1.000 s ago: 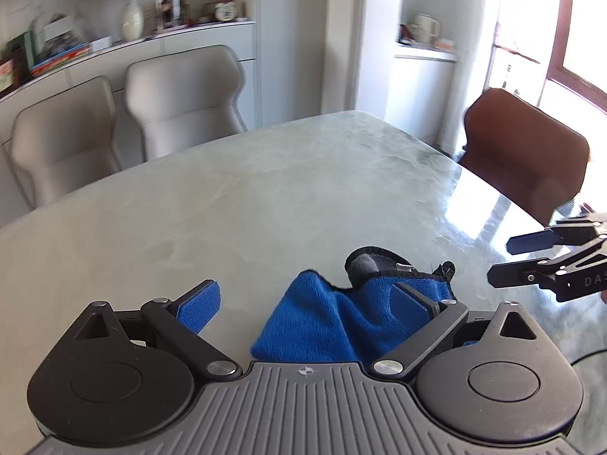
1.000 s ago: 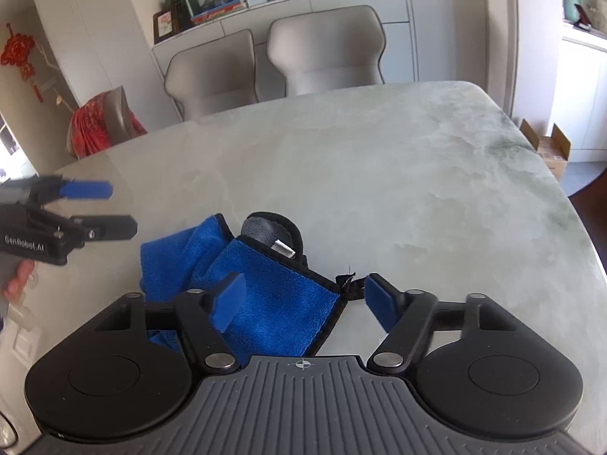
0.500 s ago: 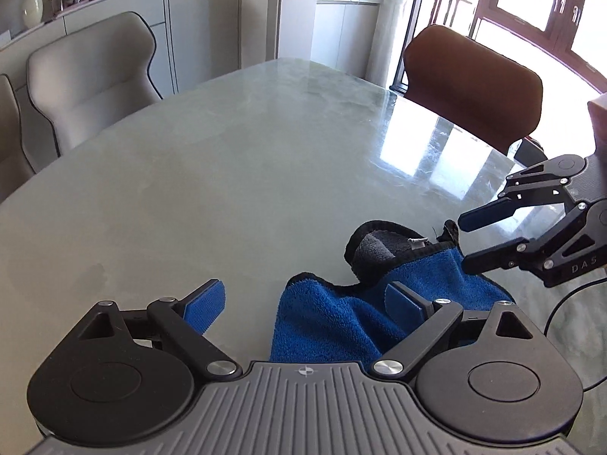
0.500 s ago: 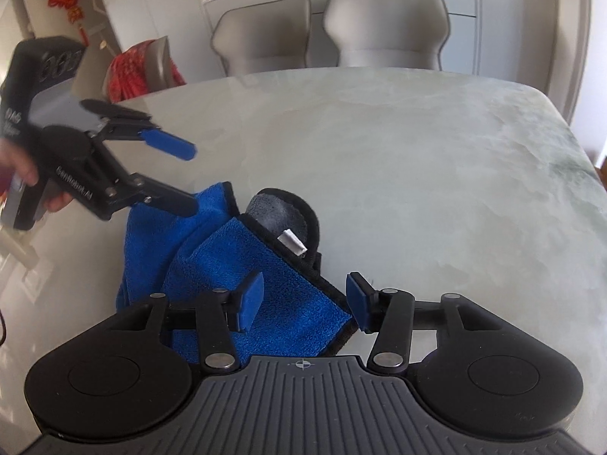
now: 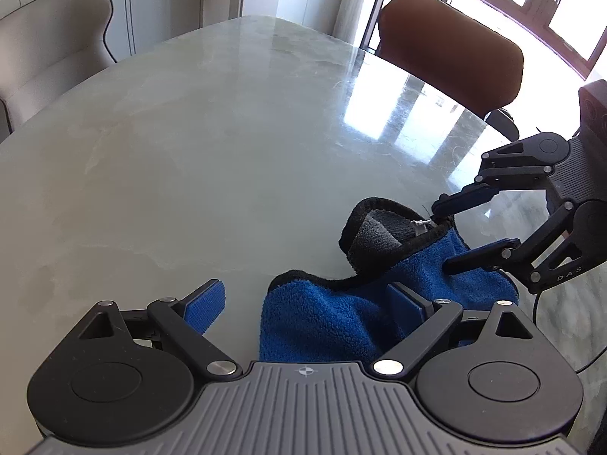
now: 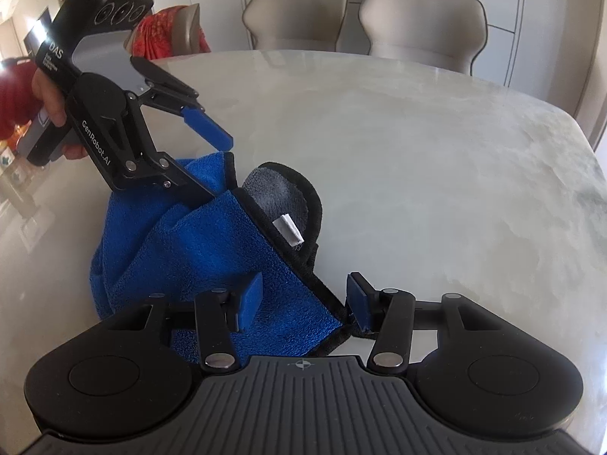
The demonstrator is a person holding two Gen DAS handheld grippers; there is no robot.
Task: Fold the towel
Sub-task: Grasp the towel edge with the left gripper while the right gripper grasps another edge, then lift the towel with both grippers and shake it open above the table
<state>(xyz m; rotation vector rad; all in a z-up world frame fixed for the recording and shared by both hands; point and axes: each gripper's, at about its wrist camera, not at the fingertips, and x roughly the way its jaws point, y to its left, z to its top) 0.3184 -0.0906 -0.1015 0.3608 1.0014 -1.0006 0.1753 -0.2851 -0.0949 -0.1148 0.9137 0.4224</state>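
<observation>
Since a second ago both parted-jawed grippers, left gripper point(image 5: 305, 303) and right gripper point(image 6: 299, 299), have closed in around the crumpled blue microfibre towel point(image 6: 197, 250) near the marble table's point(image 6: 417, 151) edge.

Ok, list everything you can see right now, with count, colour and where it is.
towel: one, blue with black edging and grey underside, crumpled on the table between both claws
tag: one, white, on the towel's grey flap
table: one, pale marble, fills both views
beige chairs: two, at the table's far side
brown chair: one, at the table end near the windows
red cloth: one, over a seat behind the left claw
left claw: open, over the towel's far corner
right claw: open, straddling the towel's near corner
</observation>
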